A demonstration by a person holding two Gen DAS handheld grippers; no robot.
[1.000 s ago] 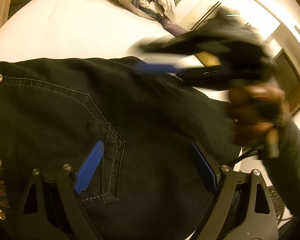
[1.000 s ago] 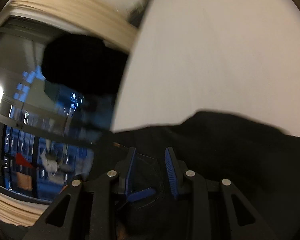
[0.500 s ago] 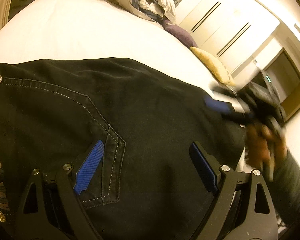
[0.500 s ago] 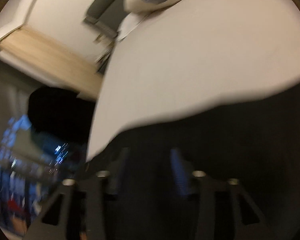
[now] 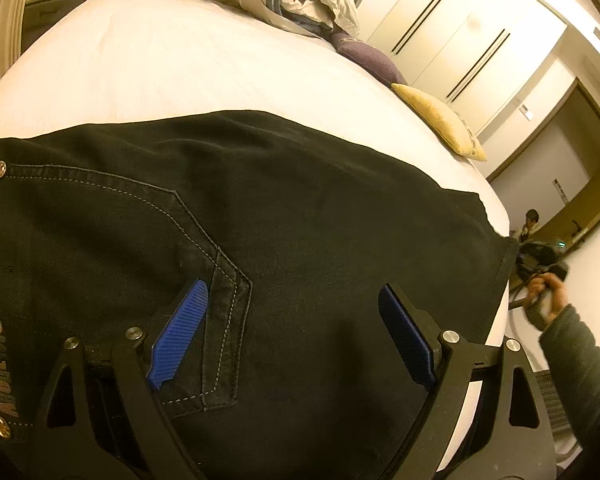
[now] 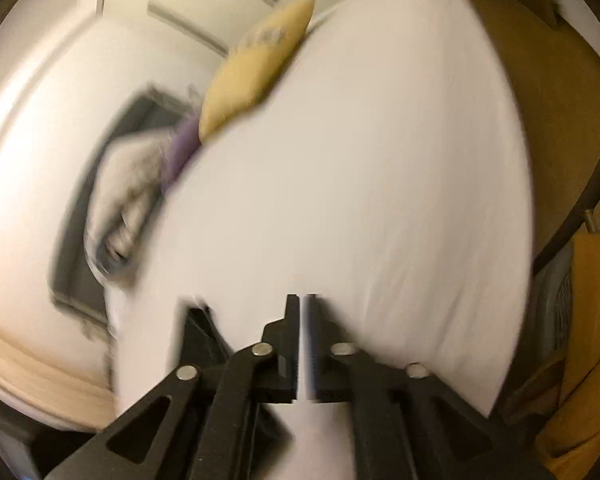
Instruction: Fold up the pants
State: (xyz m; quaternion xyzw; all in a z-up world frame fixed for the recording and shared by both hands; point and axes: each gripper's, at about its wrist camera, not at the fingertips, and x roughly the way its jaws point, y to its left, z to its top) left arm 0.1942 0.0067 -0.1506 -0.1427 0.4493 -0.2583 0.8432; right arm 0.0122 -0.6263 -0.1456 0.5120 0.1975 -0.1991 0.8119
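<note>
While the left tongs [image 5: 296, 336] hang spread wide and empty right over the black pants [image 5: 300, 220], near the back pocket, the garment lies flat on the bed [image 5: 180, 60], its long axis running from nine o'clock to three o'clock. The right tongs [image 6: 302, 344], pinched together on nothing, face bare sheet through heavy blur, so the left looks nearer.
</note>
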